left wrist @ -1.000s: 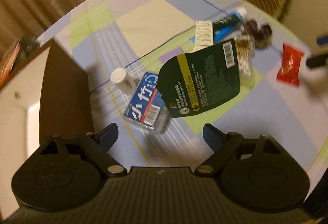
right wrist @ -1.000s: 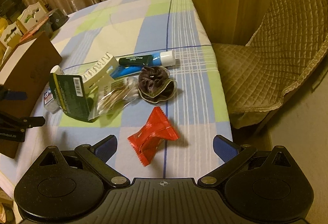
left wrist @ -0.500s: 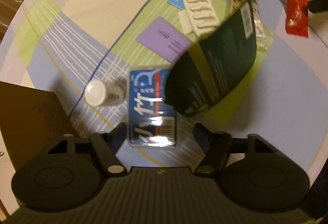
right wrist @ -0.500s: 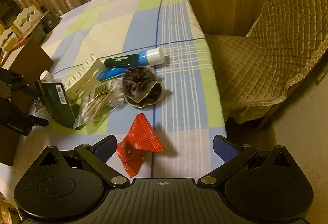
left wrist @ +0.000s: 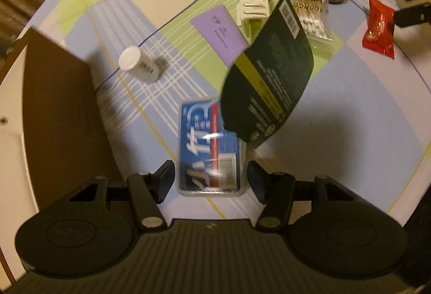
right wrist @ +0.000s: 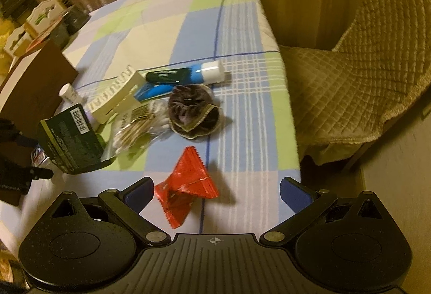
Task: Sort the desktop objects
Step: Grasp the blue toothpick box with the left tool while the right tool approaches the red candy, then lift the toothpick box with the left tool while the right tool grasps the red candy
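Left wrist view shows the left gripper, jaws apart, straddling the blue packet flat on the checked tablecloth, presumably to lift it, while the right gripper hangs open over the red wrapper.

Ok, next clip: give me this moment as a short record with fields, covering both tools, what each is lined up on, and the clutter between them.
left tool: open, fingers either side of the blue packet, not closed
right tool: open, red wrapper by its left finger
dark green card: tilted up, overlapping the blue packet's far corner
middle clutter: cotton swab bag, white comb-like holder, tube, dark scrunchie
small white bottle: lying near brown box
surface: checked tablecloth
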Motion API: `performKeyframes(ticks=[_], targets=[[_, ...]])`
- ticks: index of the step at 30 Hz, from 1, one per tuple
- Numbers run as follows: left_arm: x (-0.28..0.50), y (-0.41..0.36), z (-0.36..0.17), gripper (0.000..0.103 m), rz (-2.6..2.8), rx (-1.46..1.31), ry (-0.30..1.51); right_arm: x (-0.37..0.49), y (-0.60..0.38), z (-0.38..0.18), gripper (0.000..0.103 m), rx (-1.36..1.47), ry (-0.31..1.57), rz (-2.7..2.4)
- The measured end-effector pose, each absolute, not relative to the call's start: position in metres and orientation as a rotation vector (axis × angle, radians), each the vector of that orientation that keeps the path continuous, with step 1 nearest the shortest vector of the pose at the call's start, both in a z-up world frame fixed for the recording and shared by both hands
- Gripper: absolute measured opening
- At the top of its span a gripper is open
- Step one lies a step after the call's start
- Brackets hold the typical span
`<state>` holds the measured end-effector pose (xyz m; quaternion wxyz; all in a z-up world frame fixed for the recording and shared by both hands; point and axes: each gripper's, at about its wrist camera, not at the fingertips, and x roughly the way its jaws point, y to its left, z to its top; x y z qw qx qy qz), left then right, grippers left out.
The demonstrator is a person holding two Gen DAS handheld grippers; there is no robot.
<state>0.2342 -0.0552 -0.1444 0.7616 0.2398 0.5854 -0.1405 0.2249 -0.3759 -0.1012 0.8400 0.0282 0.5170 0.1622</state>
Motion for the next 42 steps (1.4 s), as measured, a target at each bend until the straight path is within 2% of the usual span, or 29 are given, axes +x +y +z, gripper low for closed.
performKeyframes(ticks=[1, 2, 5, 6, 7, 8, 16, 17, 18, 19, 21, 22, 23, 24, 42], targets=[[0.231, -0.053, -0.146, 0.068, -0.286, 0.501, 1.257, 0.225, -0.373, -0.102, 0.103, 0.054, 1.095, 0.355], [0.231, -0.050, -0.149, 0.071, -0.272, 0.482, 1.249, 0.226, -0.370, -0.102, 0.103, 0.048, 1.096, 0.367], [0.249, -0.050, -0.153, 0.071, -0.237, 0.447, 1.242, 0.225, -0.358, -0.104, 0.103, 0.014, 1.093, 0.400], [0.255, -0.050, -0.155, 0.070, -0.235, 0.441, 1.245, 0.225, -0.355, -0.105, 0.103, -0.001, 1.088, 0.413], [0.254, -0.048, -0.155, 0.058, -0.243, 0.414, 1.233, 0.225, -0.352, -0.106, 0.103, -0.017, 1.084, 0.422], [0.262, -0.050, -0.152, 0.054, -0.256, 0.383, 1.233, 0.225, -0.350, -0.107, 0.103, -0.031, 1.078, 0.429], [0.230, -0.048, -0.140, 0.054, -0.213, 0.326, 1.226, 0.227, -0.336, -0.125, 0.102, -0.131, 1.073, 0.462], [0.222, -0.049, -0.135, 0.054, -0.207, 0.313, 1.222, 0.226, -0.335, -0.128, 0.100, -0.134, 1.073, 0.459], [0.217, -0.048, -0.133, 0.054, -0.203, 0.298, 1.219, 0.226, -0.333, -0.131, 0.080, -0.132, 1.080, 0.468], [0.212, -0.047, -0.130, 0.054, -0.198, 0.278, 1.216, 0.225, -0.332, -0.132, 0.074, -0.139, 1.071, 0.463], [0.202, -0.047, -0.125, 0.054, -0.191, 0.251, 1.212, 0.223, -0.326, -0.132, 0.074, -0.188, 1.064, 0.466], [0.198, -0.047, -0.123, 0.054, -0.185, 0.244, 1.208, 0.221, -0.323, -0.132, 0.070, -0.230, 1.051, 0.462], [0.195, -0.048, -0.121, 0.054, -0.180, 0.239, 1.203, 0.219, -0.321, -0.131, 0.049, -0.262, 1.035, 0.464], [0.191, -0.049, -0.118, 0.054, -0.175, 0.234, 1.198, 0.218, -0.319, -0.130, 0.045, -0.270, 1.041, 0.481], [0.147, -0.049, -0.083, 0.053, -0.114, 0.159, 1.103, 0.201, -0.313, -0.092, 0.043, -0.185, 0.978, 0.623]])
